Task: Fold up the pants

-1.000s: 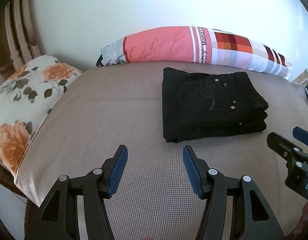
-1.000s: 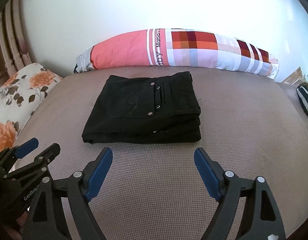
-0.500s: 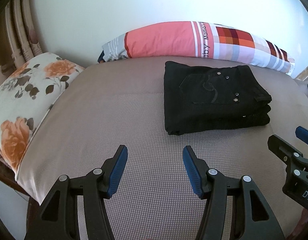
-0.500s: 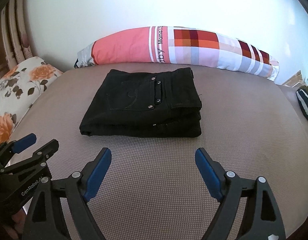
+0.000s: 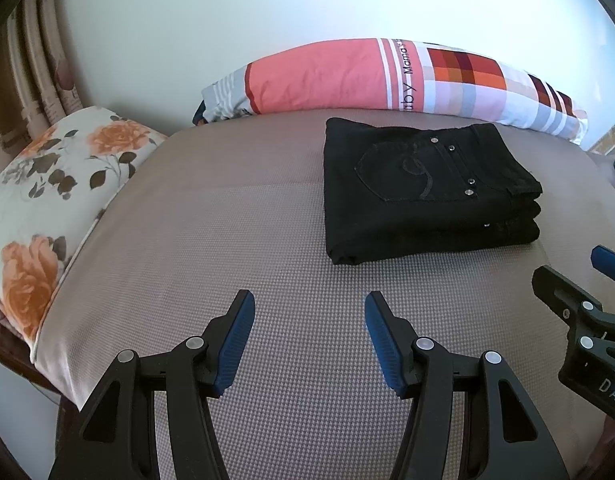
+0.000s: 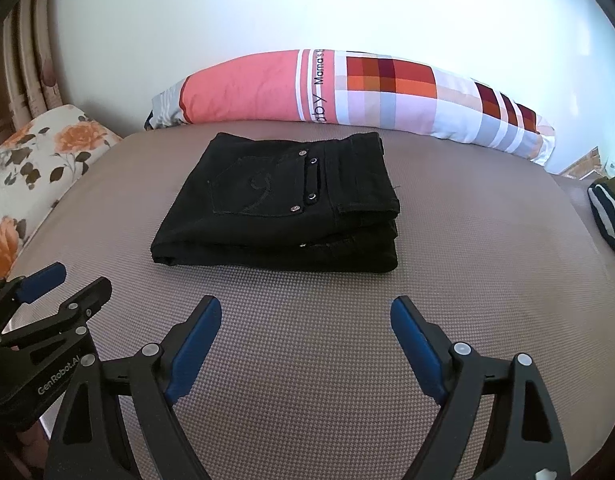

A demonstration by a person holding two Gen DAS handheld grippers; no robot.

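black pants [image 6: 279, 204]: folded in a stack on the grey-brown mattress [image 6: 347, 340], just before the long patterned bolster [image 6: 347, 92] | left gripper [image 5: 307, 320]: jaws parted, empty, pants ahead to its right, apart | right gripper [image 6: 305, 320]: jaws spread wide, empty, pants straight ahead, apart

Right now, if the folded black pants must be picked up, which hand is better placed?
Probably the right gripper: the pants lie straight ahead of its wide-open fingers. From the left gripper they sit off to the right.
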